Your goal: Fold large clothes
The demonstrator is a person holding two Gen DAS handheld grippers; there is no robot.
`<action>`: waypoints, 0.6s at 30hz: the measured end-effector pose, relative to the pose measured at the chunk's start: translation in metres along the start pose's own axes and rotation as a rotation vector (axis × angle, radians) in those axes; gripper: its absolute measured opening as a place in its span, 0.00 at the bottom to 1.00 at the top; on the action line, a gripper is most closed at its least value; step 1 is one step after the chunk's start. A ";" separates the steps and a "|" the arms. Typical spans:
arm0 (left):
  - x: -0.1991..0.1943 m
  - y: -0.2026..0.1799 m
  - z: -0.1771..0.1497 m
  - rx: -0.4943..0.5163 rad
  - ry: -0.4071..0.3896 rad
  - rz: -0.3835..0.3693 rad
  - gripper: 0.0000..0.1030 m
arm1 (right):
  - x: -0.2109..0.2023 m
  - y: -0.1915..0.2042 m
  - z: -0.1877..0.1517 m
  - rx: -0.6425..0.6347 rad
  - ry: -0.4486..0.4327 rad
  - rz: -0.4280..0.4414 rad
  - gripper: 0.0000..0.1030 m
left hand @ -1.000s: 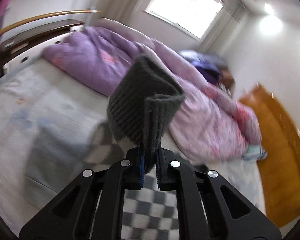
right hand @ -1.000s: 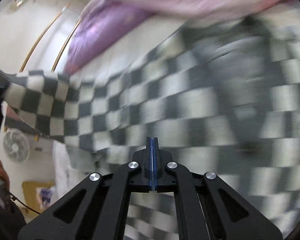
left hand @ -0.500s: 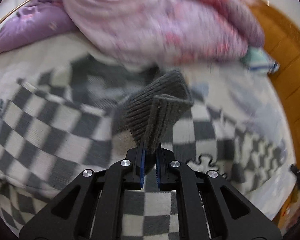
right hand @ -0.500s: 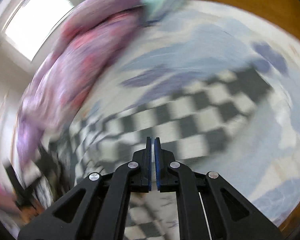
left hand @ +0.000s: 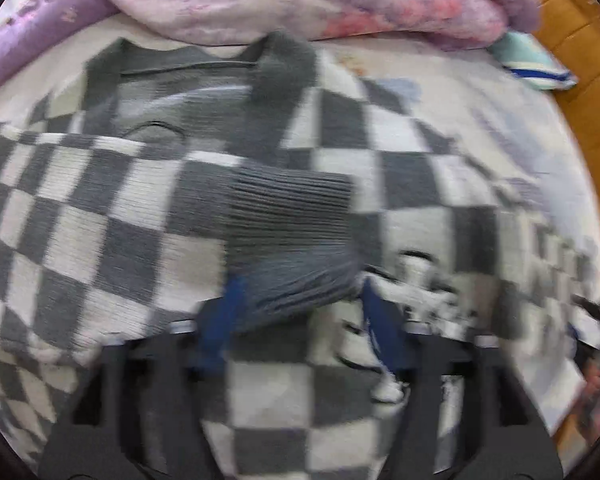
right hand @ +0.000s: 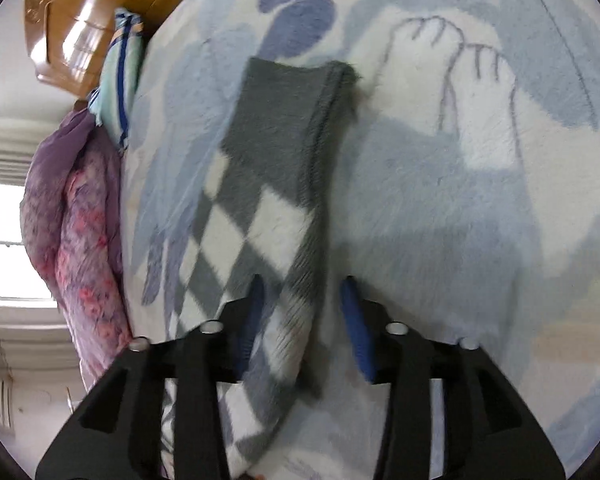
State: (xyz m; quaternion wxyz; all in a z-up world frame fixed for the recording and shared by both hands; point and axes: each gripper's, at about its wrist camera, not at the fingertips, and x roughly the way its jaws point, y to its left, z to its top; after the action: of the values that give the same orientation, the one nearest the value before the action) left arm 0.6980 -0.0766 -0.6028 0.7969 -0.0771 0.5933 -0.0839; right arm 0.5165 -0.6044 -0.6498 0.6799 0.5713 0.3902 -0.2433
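A grey and white checkered knit sweater [left hand: 100,208] lies spread on the bed. One sleeve is folded across its body, its grey ribbed cuff [left hand: 292,216] lying between the open jaws of my left gripper [left hand: 300,312]. In the right wrist view the other sleeve [right hand: 268,208] lies stretched out on the blue blanket, its grey cuff [right hand: 288,108] at the far end. My right gripper [right hand: 304,320] is open, its jaws either side of that sleeve. The image from the left is blurred.
A pink and purple quilt [left hand: 300,0] is bunched along the far side of the bed; it also shows in the right wrist view [right hand: 80,216]. A striped pillow [left hand: 532,60] lies by the wooden headboard [left hand: 580,40]. The blue blanket [right hand: 480,200] covers the mattress.
My left gripper carried the cuff down over the sweater body and opened, letting it go. My right gripper swung to the other sleeve and opened from shut.
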 end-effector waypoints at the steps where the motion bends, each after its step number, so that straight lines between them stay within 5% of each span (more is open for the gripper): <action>1: -0.006 0.000 -0.002 -0.001 -0.006 -0.046 0.72 | 0.000 0.002 -0.002 -0.008 -0.003 0.002 0.47; 5: -0.029 0.023 -0.009 -0.033 -0.022 -0.061 0.73 | 0.004 0.013 0.000 -0.072 -0.026 -0.007 0.49; 8: -0.044 0.057 -0.010 -0.094 -0.036 -0.006 0.73 | 0.011 0.033 0.001 -0.156 -0.032 -0.051 0.13; 11: -0.062 0.097 -0.009 -0.153 -0.054 0.055 0.73 | -0.003 0.064 -0.006 -0.284 -0.079 -0.048 0.11; 15: -0.089 0.151 -0.012 -0.216 -0.085 0.119 0.73 | -0.038 0.149 -0.053 -0.569 -0.184 -0.026 0.10; 18: -0.112 0.187 -0.015 -0.249 -0.106 0.153 0.73 | -0.063 0.224 -0.127 -0.774 -0.209 0.104 0.10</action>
State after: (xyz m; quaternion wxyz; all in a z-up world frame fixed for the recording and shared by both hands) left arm 0.6598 0.1308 -0.5447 0.8154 -0.1343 0.5604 0.0553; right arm 0.6221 -0.4376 -0.4726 0.8922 0.2641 0.3525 -0.1003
